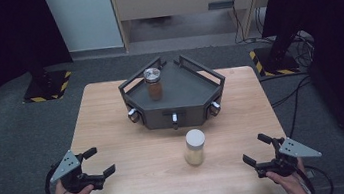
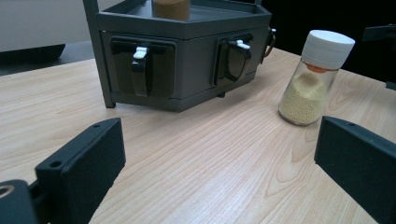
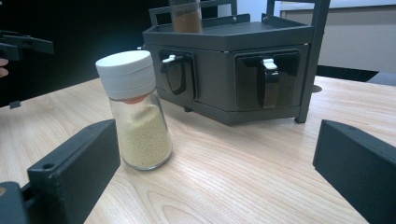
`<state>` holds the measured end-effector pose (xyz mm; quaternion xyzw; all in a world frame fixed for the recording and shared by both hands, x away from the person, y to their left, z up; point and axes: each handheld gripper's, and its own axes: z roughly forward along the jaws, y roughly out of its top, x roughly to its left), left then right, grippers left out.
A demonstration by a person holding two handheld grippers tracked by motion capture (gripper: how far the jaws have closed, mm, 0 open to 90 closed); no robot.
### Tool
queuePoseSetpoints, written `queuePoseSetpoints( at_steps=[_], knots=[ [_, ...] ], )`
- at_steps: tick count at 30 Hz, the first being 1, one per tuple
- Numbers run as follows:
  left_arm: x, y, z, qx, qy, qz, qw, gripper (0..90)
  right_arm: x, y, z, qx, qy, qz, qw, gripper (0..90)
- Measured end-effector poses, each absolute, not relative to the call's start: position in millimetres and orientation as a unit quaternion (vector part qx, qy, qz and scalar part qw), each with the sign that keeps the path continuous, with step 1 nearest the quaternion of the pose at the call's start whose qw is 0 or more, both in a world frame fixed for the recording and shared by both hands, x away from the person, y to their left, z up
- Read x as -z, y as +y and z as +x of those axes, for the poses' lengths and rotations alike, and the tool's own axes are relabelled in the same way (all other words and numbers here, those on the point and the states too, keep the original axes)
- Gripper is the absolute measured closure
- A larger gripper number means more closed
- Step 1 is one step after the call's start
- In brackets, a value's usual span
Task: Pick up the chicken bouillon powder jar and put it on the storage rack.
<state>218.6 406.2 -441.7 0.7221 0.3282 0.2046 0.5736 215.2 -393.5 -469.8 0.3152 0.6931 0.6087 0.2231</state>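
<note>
Your left gripper (image 1: 99, 162) and right gripper (image 1: 254, 149) gape empty; white-capped jar (image 1: 194, 147) stands upright between them, ahead, slightly nearer your right, short of the rack (image 1: 196, 105).

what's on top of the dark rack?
One metal-lidded jar of brown powder stands on the left of the dark rack. The white-capped jar stands on the table in front. What the rack holds inside cannot be seen.

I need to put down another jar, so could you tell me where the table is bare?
Bare wood lies left and right of the white-capped jar, out to each gripper, and beside the grey rack. Crowded: the strip between rack and jar.
</note>
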Motion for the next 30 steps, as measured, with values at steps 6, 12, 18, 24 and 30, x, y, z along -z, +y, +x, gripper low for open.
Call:
queuePoseSetpoints(
  at_steps=[6, 12, 18, 24, 30],
  knots=[
    [441.7, 405.6, 219.7, -0.203, 0.326, 0.723, 0.574, 0.8, 465.9, -399.0, 212.5, -0.615, 0.685, 0.315, 0.231, 1.1],
    [441.7, 405.1, 218.6, -0.204, 0.326, 0.722, 0.576, 0.7, 454.9, -401.2, 214.7, -0.618, 0.688, 0.307, 0.225, 0.9],
    [442.6, 405.7, 217.9, -0.203, 0.328, 0.720, 0.577, 0.7, 430.6, -400.4, 220.2, -0.612, 0.701, 0.297, 0.215, 2.6],
    [442.2, 405.6, 217.3, -0.205, 0.329, 0.721, 0.575, 0.8, 401.8, -393.1, 230.6, -0.609, 0.710, 0.289, 0.205, 2.2],
    [442.6, 406.0, 217.6, -0.204, 0.330, 0.720, 0.576, 0.8, 371.4, -381.6, 243.4, -0.601, 0.727, 0.270, 0.192, 2.1]
  ],
)
